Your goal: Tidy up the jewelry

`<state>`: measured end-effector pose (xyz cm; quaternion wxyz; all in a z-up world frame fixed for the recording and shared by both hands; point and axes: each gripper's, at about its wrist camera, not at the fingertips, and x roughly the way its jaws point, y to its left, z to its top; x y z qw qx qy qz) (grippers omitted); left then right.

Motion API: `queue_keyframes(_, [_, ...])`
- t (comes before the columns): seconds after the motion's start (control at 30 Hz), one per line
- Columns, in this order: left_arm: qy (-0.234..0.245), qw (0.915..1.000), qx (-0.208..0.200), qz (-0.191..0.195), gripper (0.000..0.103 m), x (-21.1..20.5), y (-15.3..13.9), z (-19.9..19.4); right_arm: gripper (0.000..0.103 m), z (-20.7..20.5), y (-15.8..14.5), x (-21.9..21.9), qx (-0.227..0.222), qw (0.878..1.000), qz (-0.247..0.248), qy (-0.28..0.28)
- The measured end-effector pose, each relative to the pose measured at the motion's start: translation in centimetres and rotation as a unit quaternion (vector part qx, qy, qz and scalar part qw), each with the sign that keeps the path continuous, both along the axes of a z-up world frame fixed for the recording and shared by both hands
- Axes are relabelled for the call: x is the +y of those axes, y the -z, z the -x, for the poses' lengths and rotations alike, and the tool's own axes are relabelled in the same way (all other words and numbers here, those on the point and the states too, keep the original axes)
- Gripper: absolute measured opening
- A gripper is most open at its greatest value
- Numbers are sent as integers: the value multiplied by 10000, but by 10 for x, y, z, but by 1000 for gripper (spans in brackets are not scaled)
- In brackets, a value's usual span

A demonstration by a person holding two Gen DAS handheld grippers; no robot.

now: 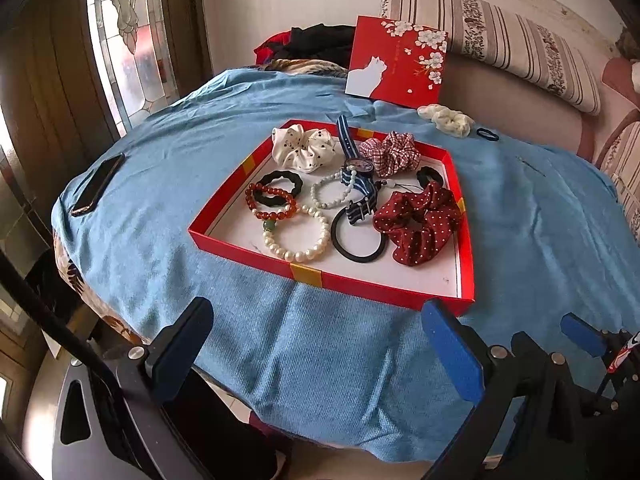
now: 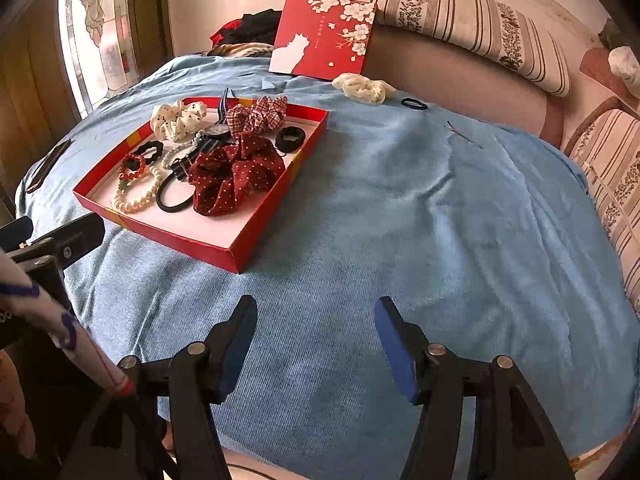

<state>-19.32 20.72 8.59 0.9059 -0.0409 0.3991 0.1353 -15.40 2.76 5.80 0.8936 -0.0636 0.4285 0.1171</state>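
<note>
Looking along my right hand-held gripper (image 2: 316, 344), I see its jaws standing apart with nothing between them, hanging over bare blue cloth (image 2: 400, 220) near the front edge of the bed. What matters for the next move is the cream scrunchie (image 2: 362, 87) still lying loose at the far edge of the cloth, ahead of this gripper and slightly to its right of centre, just in front of the propped red lid (image 2: 324, 38). Its long axis runs across my view, roughly parallel to that far edge, so I judge a straight reach with the jaws closing across its short width would suit. A small black hair tie (image 2: 414, 103) lies just beside it to the right, and a thin hairpin (image 2: 464, 136) sits nearer the right edge. My left hand-held gripper (image 1: 320, 344) is also open and empty, poised just short of the front wall of the red tray (image 1: 256, 258), which sits left of centre on the bed. That tray already holds a dotted red scrunchie (image 1: 418, 222), a pearl bracelet (image 1: 298, 236), a striped watch (image 1: 358, 168) and other bands. I judge the right side nearer the loose pieces. A dark phone (image 1: 98, 184) lies at the left edge; a striped cushion (image 2: 460, 16) and a patterned glass window (image 1: 124, 40) stand beyond.
</note>
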Motion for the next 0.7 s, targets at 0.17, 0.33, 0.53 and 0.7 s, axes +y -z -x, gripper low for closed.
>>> queue_keyframes(0.17, [8, 9999, 69, 108, 103, 3, 2, -1, 66, -1, 0, 2, 33, 10000, 56, 36])
queue_keyframes(0.33, [4, 9998, 121, 131, 103, 3, 5, -1, 67, -1, -2, 2, 6, 10000, 70, 66])
queue_keyframes(0.53, [33, 9997, 185, 185, 103, 5, 8, -2, 68, 0, -2, 4, 6, 9999, 108, 66])
queue_keyframes(0.7, [62, 9995, 232, 205, 103, 6, 11, -4, 68, -1, 0, 6, 33, 9999, 138, 58])
